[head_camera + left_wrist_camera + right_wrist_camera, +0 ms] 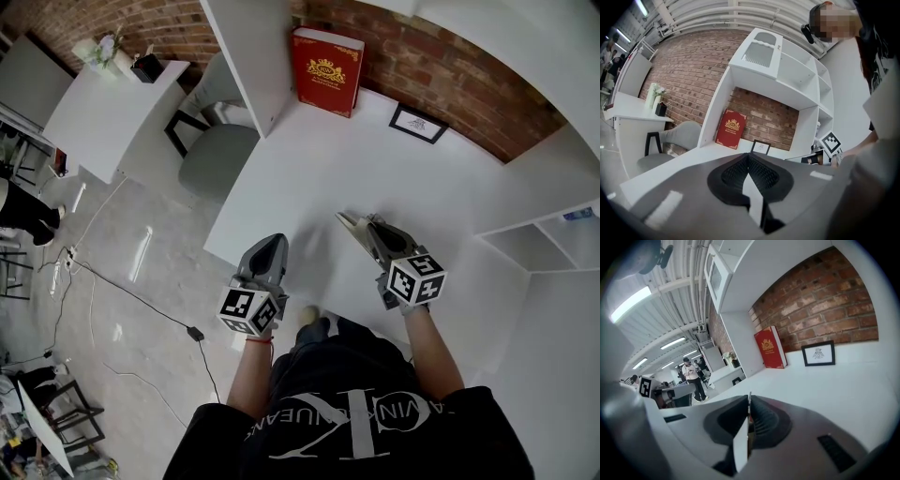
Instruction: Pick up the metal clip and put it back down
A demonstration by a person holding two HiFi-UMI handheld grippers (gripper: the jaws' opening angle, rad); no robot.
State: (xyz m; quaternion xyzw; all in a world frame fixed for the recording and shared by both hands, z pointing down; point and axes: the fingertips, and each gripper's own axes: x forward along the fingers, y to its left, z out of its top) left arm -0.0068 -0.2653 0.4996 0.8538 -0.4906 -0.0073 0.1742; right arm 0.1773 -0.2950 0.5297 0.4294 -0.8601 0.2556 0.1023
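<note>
My right gripper (349,222) hovers over the white table (309,169), just right of its middle and pointing away from me. Its jaws are closed on the metal clip (749,398), which shows only as a thin pale edge sticking up between the pads in the right gripper view. In the head view the clip (345,219) is a small pale sliver at the jaw tips. My left gripper (272,240) is held over the table's near edge, to the left. Its jaws meet with nothing between them (749,158).
A red book (327,71) leans upright at the back of the table, and a small framed picture (418,123) stands to its right. White shelves (544,244) stand at the right. A grey chair (216,155) and another white table (112,103) are to the left.
</note>
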